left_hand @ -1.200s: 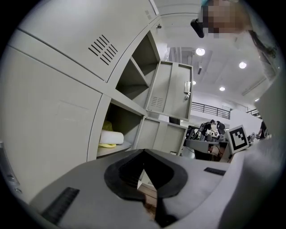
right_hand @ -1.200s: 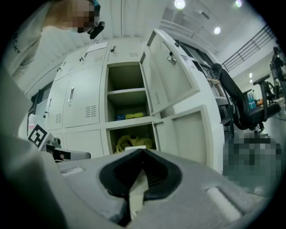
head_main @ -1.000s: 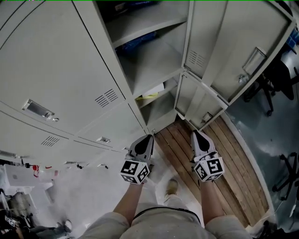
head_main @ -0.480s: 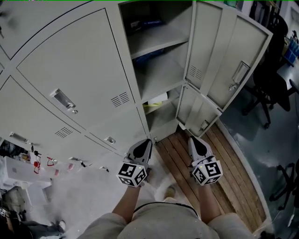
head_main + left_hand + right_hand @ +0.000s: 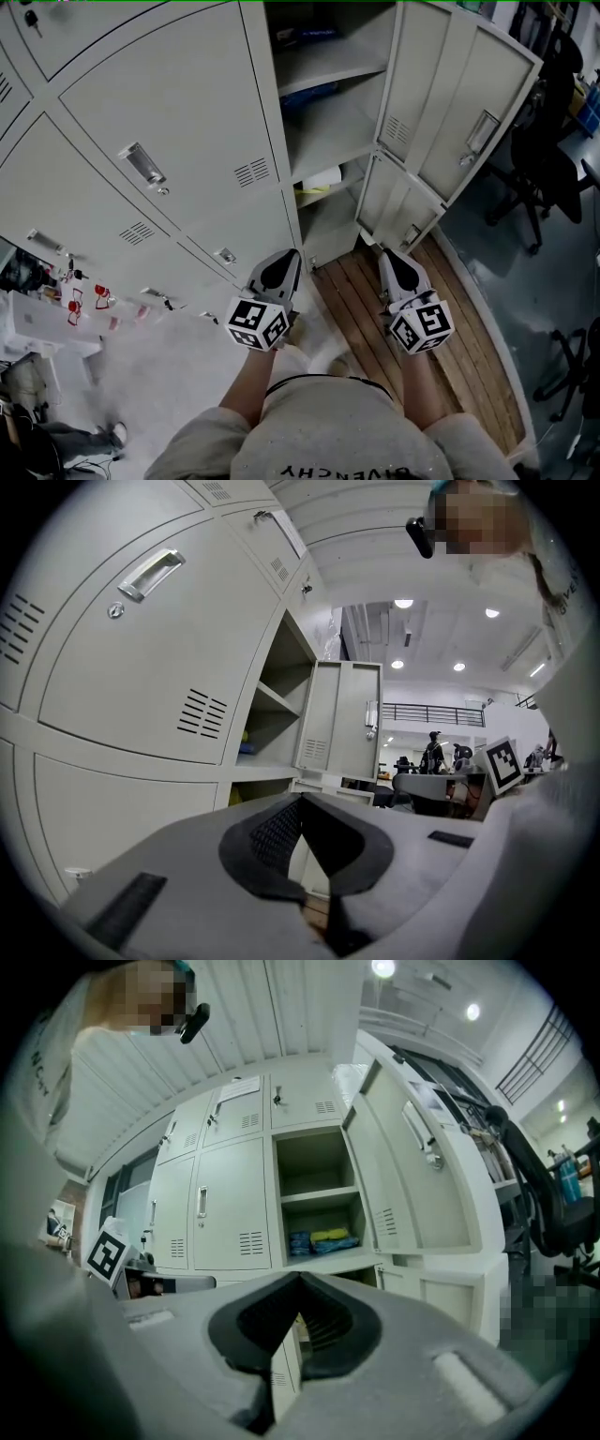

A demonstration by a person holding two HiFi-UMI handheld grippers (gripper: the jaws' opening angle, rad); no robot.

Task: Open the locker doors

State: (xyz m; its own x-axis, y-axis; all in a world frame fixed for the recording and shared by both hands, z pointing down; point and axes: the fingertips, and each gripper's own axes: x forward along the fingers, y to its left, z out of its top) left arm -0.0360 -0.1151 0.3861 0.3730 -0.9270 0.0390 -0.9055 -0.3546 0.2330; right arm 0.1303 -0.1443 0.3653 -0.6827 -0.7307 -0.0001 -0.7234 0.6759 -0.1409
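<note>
- Lower centre of the head view, the left gripper (image 5: 289,255) has its jaws pressed together, nothing between them.
- Just to its right, the right gripper (image 5: 387,253) has its jaws together too, and empty.
- At upper right, the upper door (image 5: 469,103) and lower door (image 5: 398,202) hang open.
- A closed door (image 5: 178,131) fills the upper left.

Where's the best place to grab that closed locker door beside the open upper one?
Likely its metal handle, head-on from the front, jaws across its narrow width: the flat door offers little else to hold, and the handle sits by the edge opposite the open compartment.
</note>
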